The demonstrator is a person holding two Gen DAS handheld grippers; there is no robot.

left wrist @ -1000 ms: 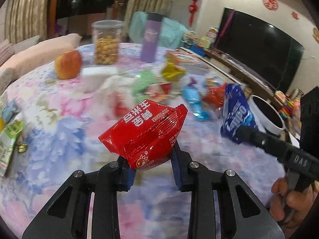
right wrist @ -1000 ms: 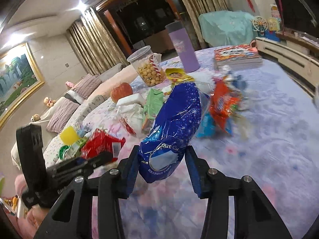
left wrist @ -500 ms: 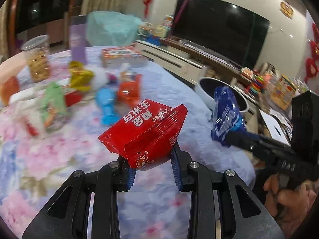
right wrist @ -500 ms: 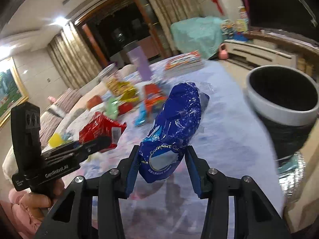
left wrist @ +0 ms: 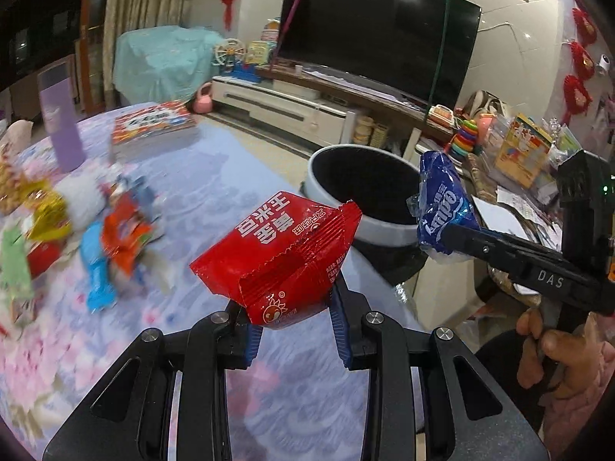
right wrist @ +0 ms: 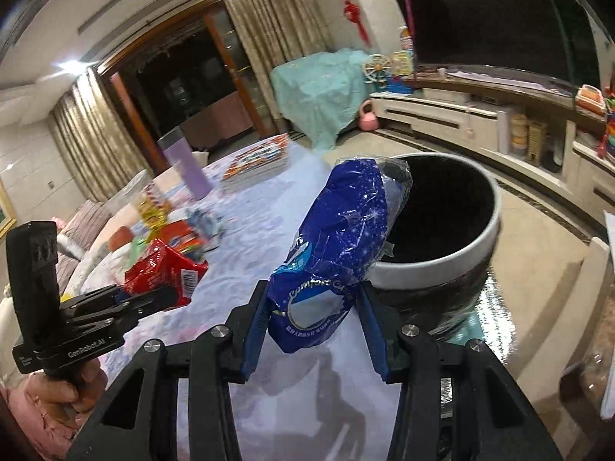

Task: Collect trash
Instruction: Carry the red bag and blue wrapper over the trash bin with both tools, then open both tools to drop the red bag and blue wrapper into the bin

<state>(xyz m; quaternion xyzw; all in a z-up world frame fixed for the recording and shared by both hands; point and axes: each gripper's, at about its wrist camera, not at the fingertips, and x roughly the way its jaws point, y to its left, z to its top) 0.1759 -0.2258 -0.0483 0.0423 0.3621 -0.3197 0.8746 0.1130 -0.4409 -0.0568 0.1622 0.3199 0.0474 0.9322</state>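
Observation:
My left gripper (left wrist: 295, 309) is shut on a red snack wrapper (left wrist: 276, 261) and holds it above the table near its right edge. My right gripper (right wrist: 311, 311) is shut on a blue plastic wrapper (right wrist: 338, 238), also seen in the left wrist view (left wrist: 442, 207). A round bin (right wrist: 442, 257) with a white rim and black inside stands just past the table edge, right behind the blue wrapper; it also shows in the left wrist view (left wrist: 369, 226). The left gripper with the red wrapper (right wrist: 161, 272) shows at left in the right wrist view.
Several wrappers (left wrist: 111, 234) lie in a heap on the floral tablecloth (left wrist: 215, 176). A purple bottle (left wrist: 61, 126) and a book stack (left wrist: 153, 123) stand farther back. A TV cabinet (left wrist: 284, 103) and a cluttered side table (left wrist: 515, 176) lie beyond the bin.
Both grippers have swung right with their wrappers, away from the heap of wrappers. The bin has come much closer and now sits just behind the blue wrapper.

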